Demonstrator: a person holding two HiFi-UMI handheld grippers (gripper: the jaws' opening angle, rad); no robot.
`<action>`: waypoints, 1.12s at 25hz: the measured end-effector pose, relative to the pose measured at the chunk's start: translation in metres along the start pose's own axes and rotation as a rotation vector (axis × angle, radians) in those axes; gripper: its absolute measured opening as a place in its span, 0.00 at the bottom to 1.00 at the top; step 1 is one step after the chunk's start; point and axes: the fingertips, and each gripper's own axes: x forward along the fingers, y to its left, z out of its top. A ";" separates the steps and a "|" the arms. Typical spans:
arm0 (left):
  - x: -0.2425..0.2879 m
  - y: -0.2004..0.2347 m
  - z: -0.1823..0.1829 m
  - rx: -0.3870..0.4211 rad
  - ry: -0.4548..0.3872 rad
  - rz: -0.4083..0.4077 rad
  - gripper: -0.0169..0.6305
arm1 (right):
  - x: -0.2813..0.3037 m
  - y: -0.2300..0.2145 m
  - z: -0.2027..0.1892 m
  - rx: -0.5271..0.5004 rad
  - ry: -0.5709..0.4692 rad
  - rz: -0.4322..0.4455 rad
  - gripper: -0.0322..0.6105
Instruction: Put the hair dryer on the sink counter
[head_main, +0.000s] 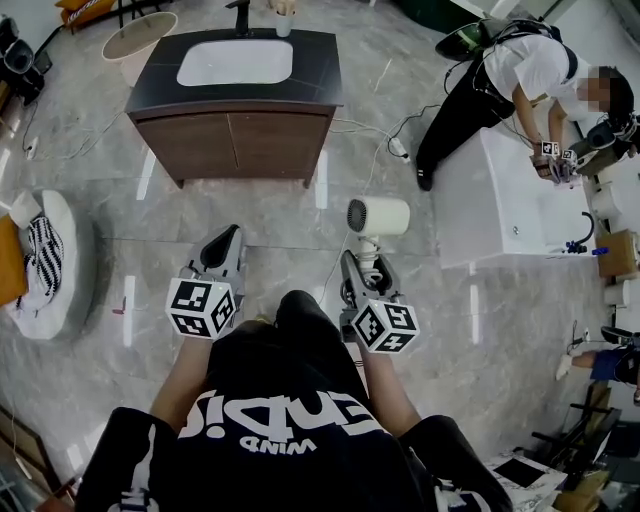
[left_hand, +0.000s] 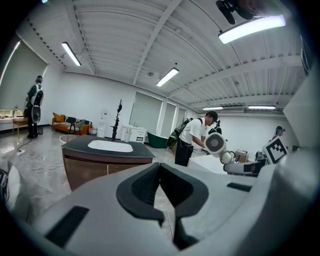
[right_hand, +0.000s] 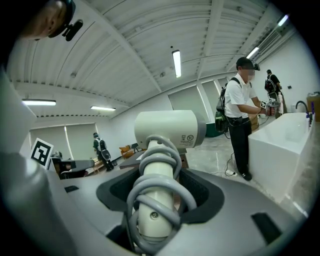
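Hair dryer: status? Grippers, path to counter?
Right gripper shut on hair dryer, cord coiled round it. Left gripper shut, empty. Sink counter ahead, dryer not yet on it. Nothing seen in the way.

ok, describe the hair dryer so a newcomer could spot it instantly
From the dark-topped sink vanity at the head view's top, look down and right: the right gripper holds the hair dryer upright. It's the only cream barrel there, cord coiled round its handle.

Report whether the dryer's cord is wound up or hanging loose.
Wound up: the cord coils around the dryer handle inside the right claw.
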 end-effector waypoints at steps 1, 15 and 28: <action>0.002 0.001 0.000 0.002 0.000 -0.004 0.04 | 0.001 0.000 0.000 -0.002 0.001 -0.002 0.46; 0.046 0.031 0.014 0.022 0.000 -0.020 0.04 | 0.060 -0.004 0.011 0.031 -0.019 -0.005 0.46; 0.144 0.068 0.043 0.022 0.009 -0.014 0.04 | 0.158 -0.037 0.047 0.017 -0.007 0.002 0.46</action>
